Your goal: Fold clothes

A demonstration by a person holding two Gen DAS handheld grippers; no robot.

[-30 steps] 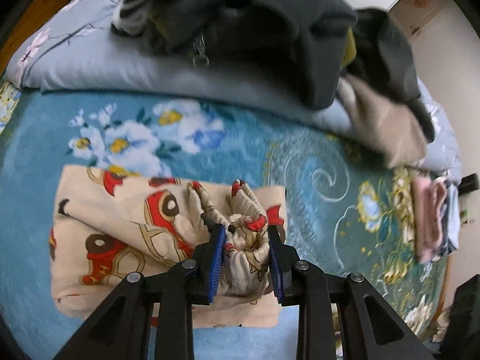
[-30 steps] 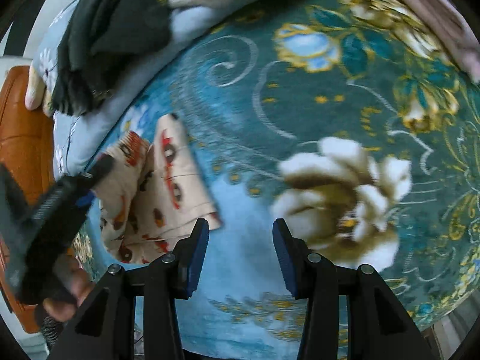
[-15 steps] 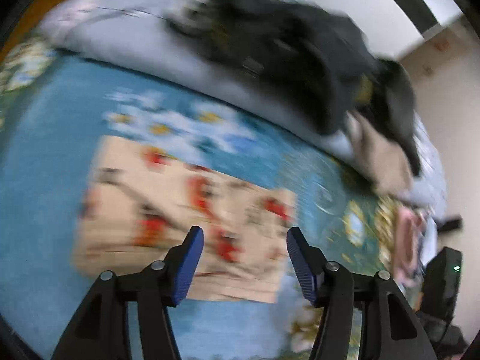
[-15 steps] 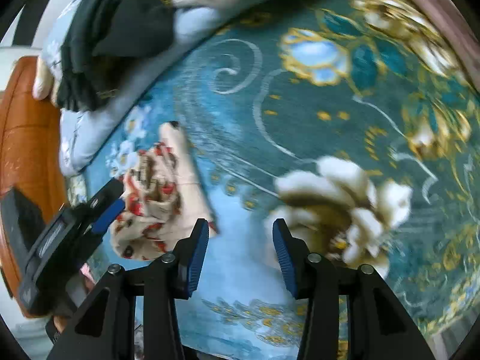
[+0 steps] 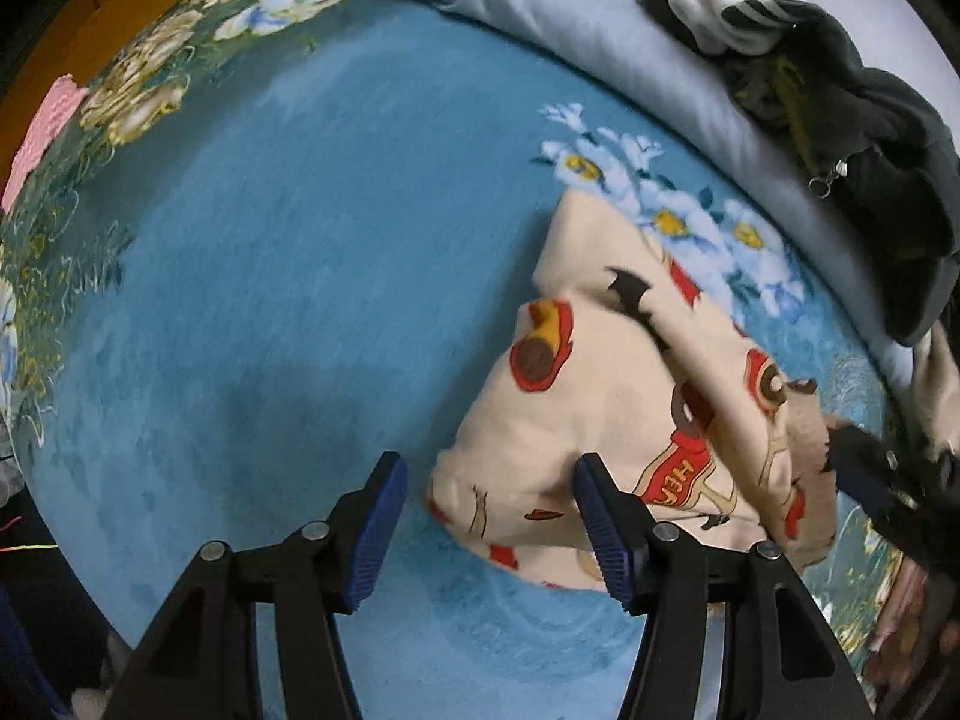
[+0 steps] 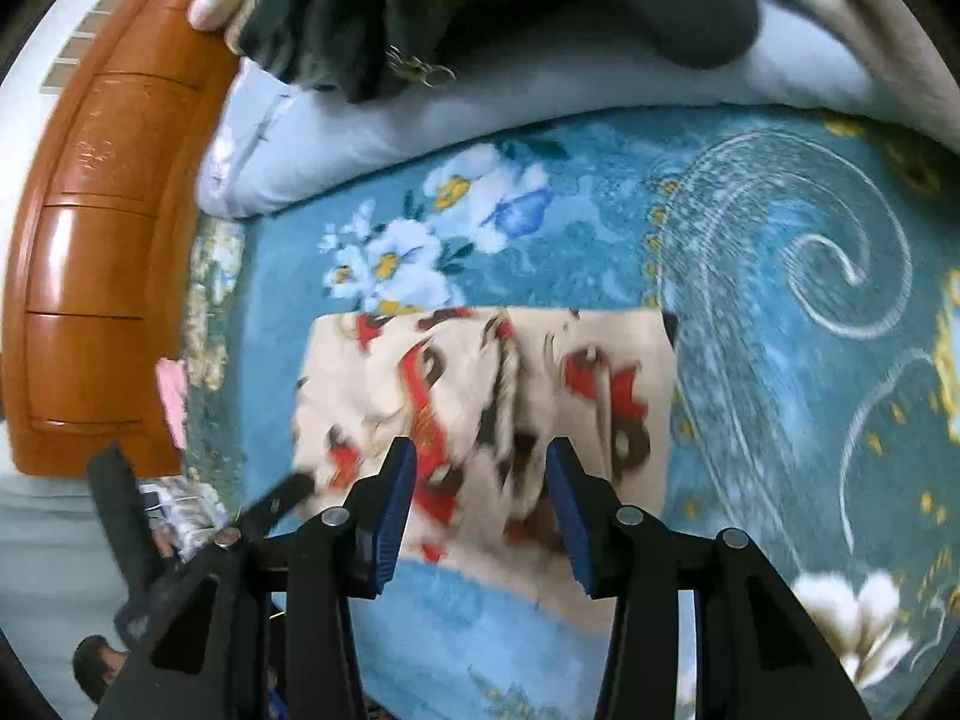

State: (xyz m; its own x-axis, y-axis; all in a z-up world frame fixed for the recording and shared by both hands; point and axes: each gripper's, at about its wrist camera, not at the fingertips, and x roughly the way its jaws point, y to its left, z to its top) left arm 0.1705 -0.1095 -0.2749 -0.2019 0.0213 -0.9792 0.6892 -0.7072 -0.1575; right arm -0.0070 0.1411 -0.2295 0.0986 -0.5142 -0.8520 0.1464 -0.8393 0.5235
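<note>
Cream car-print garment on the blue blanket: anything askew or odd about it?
Yes. The cream car-print garment is folded, but a bunched ridge runs across its middle, so the top layer does not lie flat. Both grippers stand open above it.

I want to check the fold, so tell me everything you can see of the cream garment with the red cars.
The garment is soft cream cloth printed with red cartoon cars, folded into a rough, slightly rumpled rectangle. It lies flat on the blue floral blanket, below the grey quilt. Neither tool grips it.
</note>
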